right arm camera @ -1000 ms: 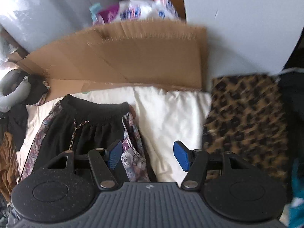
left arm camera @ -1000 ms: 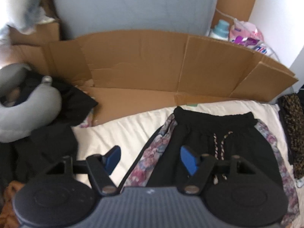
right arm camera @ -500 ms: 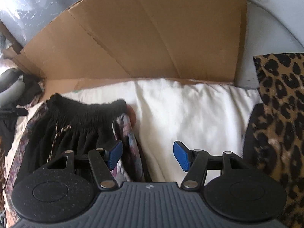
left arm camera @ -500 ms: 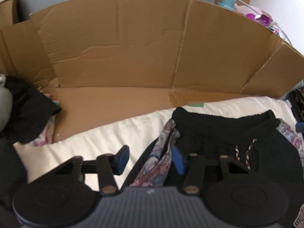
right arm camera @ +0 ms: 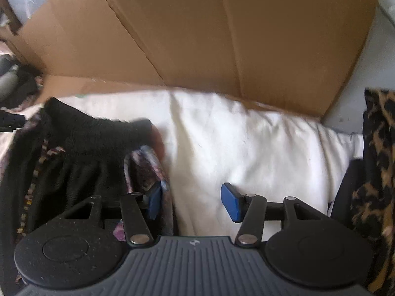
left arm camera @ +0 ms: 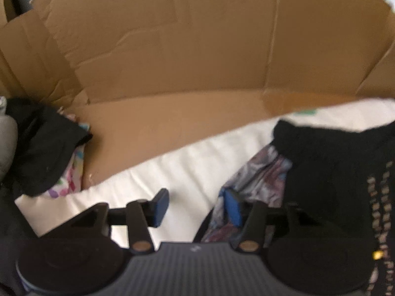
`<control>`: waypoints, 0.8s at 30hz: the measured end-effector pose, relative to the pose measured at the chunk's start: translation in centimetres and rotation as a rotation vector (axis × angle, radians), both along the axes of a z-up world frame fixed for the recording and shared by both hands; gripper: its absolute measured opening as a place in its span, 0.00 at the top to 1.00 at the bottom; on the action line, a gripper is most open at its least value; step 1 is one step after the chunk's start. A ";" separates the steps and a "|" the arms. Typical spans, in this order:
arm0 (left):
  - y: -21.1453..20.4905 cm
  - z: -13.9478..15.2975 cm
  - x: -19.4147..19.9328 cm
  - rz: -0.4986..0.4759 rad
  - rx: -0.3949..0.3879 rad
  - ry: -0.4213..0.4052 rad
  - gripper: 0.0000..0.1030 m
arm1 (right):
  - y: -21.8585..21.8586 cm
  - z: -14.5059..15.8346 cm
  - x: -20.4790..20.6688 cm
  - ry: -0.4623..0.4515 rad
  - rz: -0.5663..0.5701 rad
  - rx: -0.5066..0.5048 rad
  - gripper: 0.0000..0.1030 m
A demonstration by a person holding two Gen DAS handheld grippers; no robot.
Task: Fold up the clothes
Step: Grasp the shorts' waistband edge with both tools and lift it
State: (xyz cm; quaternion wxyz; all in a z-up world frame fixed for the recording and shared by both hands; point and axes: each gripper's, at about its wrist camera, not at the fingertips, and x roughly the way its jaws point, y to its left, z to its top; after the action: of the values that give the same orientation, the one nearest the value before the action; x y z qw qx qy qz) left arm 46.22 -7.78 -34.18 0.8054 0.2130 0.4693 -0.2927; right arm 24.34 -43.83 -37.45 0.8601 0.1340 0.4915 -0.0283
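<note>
- Across the far side of both views stands a large brown cardboard sheet (left arm camera: 197,49), creased and folded, its lower flap lying flat toward the near side.
- Near of it spreads a cream-white padded cloth (right arm camera: 246,143) — the surface on which the clothes lie.
- On that cloth rests a pair of black shorts with an elastic waistband, floral side panels and a braided drawstring (left arm camera: 328,162); they lie at the right in the left wrist view and at the left in the right wrist view (right arm camera: 81,153).
- At the far right edge of the right wrist view hangs a leopard-print fabric (right arm camera: 380,172).
- At the left edge of the left wrist view sits a heap of black clothing (left arm camera: 42,153) over a colourful patterned piece.
- The left gripper (left arm camera: 195,206) has its blue pads apart, the right pad touching the floral panel.
- The right gripper (right arm camera: 190,201) is spread wide too, its left pad against the shorts' floral edge, gripping nothing.
</note>
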 end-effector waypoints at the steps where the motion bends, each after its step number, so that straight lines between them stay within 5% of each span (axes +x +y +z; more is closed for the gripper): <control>1: 0.1 0.7 0.0 -0.019 -0.032 0.009 0.49 | -0.3 0.7 -0.1 -0.022 0.002 0.015 0.44; 8: -1.5 2.8 0.3 -0.119 -0.148 0.041 0.41 | -0.3 1.9 1.5 -0.066 0.022 0.102 0.42; 16: -5.0 -0.3 -0.7 -0.212 -0.070 0.096 0.42 | 3.0 -0.8 4.2 0.006 0.139 0.049 0.41; 19: -5.4 -1.5 -0.6 -0.229 -0.044 0.111 0.43 | 4.2 -1.7 4.9 0.036 0.202 -0.013 0.54; 21: -5.1 -1.6 -0.5 -0.228 -0.062 0.120 0.53 | 5.0 -1.6 5.4 0.033 0.259 -0.043 0.69; 24: -5.2 -1.3 -0.9 -0.276 -0.068 0.125 0.78 | 6.1 -1.0 5.5 0.031 0.310 -0.125 0.72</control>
State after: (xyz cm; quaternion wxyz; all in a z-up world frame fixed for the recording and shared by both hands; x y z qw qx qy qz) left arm 45.32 -12.96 -35.47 0.7335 0.2295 0.4749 -0.4288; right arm 29.86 -37.76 -38.41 0.8531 0.0023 0.5166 0.0723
